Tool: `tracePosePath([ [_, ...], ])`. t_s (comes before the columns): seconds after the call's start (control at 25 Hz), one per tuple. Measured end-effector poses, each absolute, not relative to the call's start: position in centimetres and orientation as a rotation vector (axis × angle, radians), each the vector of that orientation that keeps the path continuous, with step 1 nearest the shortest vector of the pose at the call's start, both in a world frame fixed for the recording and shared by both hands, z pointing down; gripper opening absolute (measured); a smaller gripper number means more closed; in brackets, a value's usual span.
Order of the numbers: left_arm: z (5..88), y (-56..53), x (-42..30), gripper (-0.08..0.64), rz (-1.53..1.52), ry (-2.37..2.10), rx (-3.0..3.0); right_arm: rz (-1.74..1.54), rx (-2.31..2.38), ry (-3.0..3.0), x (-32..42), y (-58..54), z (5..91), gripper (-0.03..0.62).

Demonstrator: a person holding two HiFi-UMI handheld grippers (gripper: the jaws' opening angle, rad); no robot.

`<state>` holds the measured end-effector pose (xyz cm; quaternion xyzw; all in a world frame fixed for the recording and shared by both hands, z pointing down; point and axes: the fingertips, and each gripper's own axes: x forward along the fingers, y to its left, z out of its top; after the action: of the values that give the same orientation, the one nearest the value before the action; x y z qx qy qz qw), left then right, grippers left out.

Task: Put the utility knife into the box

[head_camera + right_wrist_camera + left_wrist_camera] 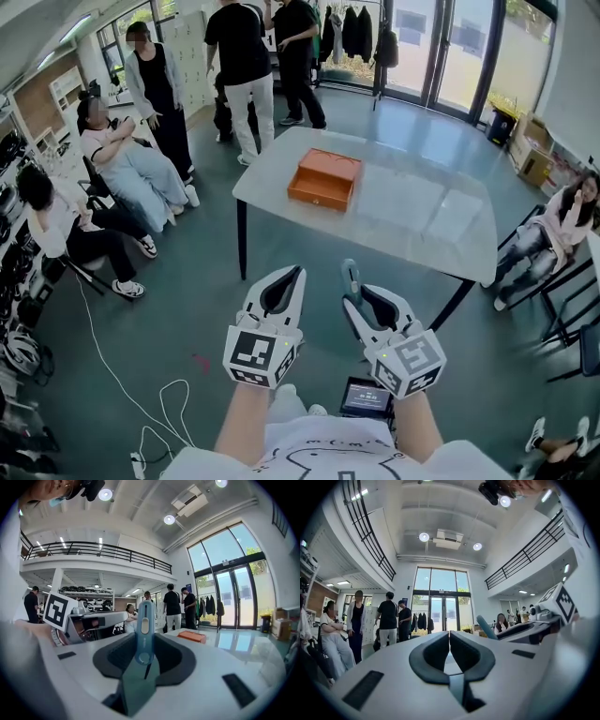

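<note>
the pick-up part looks done: the right hand-held gripper is clamped on the knife, its blue handle pinched between the pads and sticking out past the jaw tips, slider facing the camera

the left hand-held gripper sits just beside the right one, on its left, with its jaws together and nothing between them; it carries no part of the job at this point

the box, orange, lies well ahead of both hand-held grippers on the table, near the table's far left part; from the right hand-held gripper it shows ahead and a little to the right of the knife. both hand-held grippers hang over the floor, short of the table's near edge, so the knife is well apart from the box

the box seems to have a lower front section, perhaps a pulled-out drawer or open tray; i cannot tell for sure whether it is open

what is left, as i judge it: carry the knife forward over the table, bring it above or into the box opening, then release it there, so roughly the first half is behind
</note>
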<state>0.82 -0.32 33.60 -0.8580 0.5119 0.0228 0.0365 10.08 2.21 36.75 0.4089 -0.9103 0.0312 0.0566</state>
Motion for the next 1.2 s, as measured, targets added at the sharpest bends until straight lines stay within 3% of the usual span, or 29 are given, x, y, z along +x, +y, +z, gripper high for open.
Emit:
tracePosePath([
  [0.56,34.1,-8.6,-0.4,0.016,0.067,1.522,-2.648,0.115,1.315,-2.753,9.5,-5.6,37.4,0.132],
  [1.2,33.5,-25.3,-3.5,0.017,0.083,1.474,-2.717,0.169,1.407,-2.692,7.3,-21.3,36.8,0.132],
])
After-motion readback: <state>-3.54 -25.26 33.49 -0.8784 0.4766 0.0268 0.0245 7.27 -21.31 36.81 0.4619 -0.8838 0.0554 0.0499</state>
